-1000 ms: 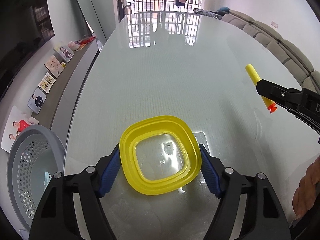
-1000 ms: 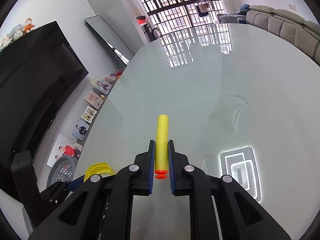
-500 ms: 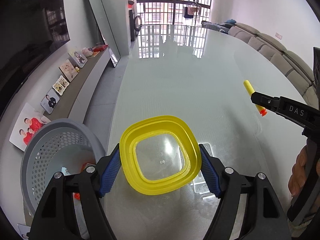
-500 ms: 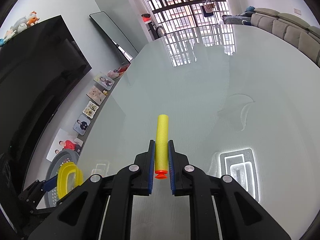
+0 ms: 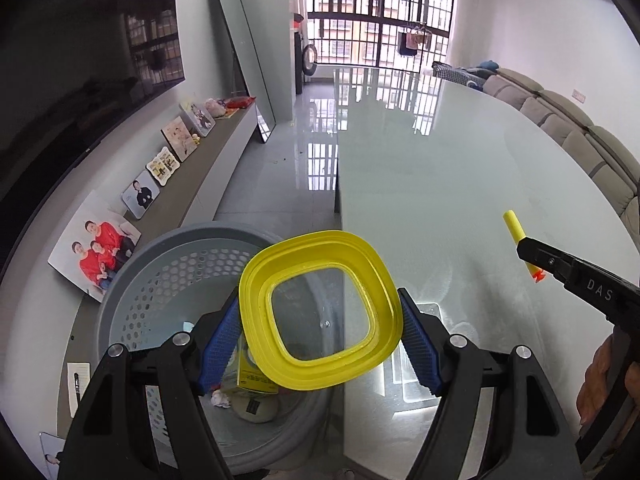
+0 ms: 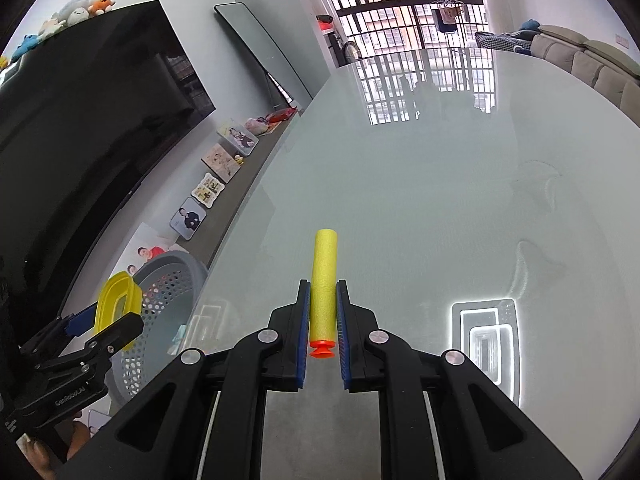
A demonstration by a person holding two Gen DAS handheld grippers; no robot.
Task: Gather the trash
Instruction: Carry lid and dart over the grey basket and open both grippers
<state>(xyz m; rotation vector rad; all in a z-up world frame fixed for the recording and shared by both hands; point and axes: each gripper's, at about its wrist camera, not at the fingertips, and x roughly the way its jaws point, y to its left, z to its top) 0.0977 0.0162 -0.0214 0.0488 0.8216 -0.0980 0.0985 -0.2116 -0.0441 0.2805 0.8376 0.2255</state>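
Note:
My left gripper point(image 5: 320, 320) is shut on a yellow square lid point(image 5: 320, 312) with a clear centre, its blue pads pressing both sides. The lid hangs over the grey perforated basket point(image 5: 160, 272), which stands on the floor beside the table's left edge. Inside the basket lie a yellow carton point(image 5: 250, 376), a crumpled white scrap and a round lid. My right gripper point(image 6: 322, 316) is shut on a yellow foam dart point(image 6: 324, 272) with an orange suction tip, held above the glass table point(image 6: 420, 200). The dart point(image 5: 516, 232) and right gripper also show at the right of the left wrist view.
A low grey shelf point(image 5: 216, 160) with several framed photos runs along the left wall under a large dark screen point(image 6: 80, 120). A tall mirror point(image 5: 244, 76) leans by the wall. Grey sofas point(image 5: 568, 128) line the table's far right side. A hand point(image 5: 608, 376) shows at right.
My left gripper carried the yellow lid leftward off the table until it hangs over the basket. My right gripper with the dart also shifted toward the table's left edge.

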